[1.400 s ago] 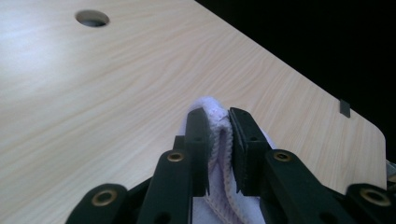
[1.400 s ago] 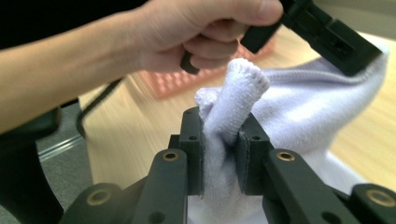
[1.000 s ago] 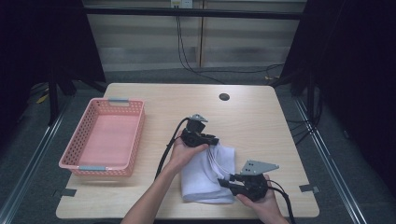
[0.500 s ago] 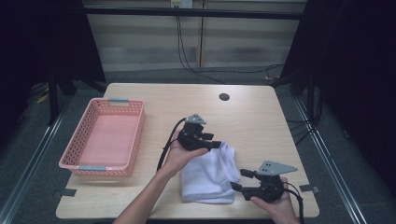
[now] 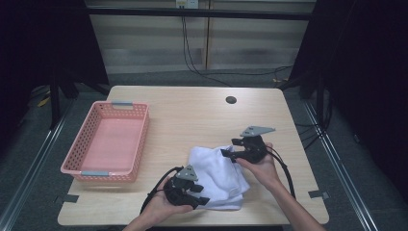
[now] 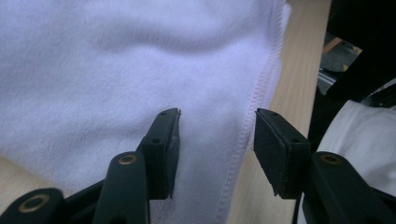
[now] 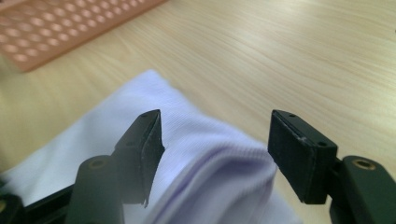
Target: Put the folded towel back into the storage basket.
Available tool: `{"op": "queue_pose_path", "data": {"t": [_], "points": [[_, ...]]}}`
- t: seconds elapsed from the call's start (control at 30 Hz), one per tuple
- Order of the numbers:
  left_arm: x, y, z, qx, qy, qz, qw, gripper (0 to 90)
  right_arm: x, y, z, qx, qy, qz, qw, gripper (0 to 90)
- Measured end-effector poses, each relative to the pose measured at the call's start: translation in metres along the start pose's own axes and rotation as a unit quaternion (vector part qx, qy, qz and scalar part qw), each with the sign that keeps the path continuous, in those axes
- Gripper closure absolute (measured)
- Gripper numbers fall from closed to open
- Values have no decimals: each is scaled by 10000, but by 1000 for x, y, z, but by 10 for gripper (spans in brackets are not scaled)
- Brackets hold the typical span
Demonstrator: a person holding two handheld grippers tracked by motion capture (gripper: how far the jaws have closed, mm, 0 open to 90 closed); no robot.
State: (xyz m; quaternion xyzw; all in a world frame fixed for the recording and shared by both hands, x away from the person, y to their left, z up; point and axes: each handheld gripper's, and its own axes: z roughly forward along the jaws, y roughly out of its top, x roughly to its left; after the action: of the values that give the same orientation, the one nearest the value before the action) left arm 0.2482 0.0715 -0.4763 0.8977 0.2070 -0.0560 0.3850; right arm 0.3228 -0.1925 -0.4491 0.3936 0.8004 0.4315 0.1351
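Both the left gripper (image 5: pixel 196 201) and right gripper (image 5: pixel 230 153) gape, holding nothing; the folded towel (image 5: pixel 219 174) looks loose, so a shallow pinch may spill its layers.

Just the background stuff we see on the desk

We've got a pink plastic basket (image 5: pixel 106 142) sitting on the left side of the wooden table (image 5: pixel 192 115), a round dark hole (image 5: pixel 231 100) near the far edge, and black cables (image 5: pixel 202 57) behind.

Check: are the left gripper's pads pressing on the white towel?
Apart. Left gripper view shows left gripper open, hem of white towel between pads, gaps both sides.
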Motion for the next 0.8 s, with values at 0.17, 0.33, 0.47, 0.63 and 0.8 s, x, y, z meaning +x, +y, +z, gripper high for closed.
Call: {"op": "queue_pose_path", "data": {"t": [0.17,0.33,0.47,0.63,0.8], "points": [[-2,-5,1,-105,-20,-32,9999,509,-13,-8,25,505,-503,4,9975,642],[-4,-6,2,-108,1,-6,9999,485,-20,-23,6,440,-535,-1,9976,813],[-7,-6,3,-86,74,120,9999,455,-22,-36,9,608,-599,-56,9963,786],[-9,-6,-5,-162,15,-19,9999,403,-28,-37,5,591,-586,88,9965,486],[-2,-22,-29,-369,264,-315,9985,350,-29,-35,-10,440,-210,231,9985,325]]}}
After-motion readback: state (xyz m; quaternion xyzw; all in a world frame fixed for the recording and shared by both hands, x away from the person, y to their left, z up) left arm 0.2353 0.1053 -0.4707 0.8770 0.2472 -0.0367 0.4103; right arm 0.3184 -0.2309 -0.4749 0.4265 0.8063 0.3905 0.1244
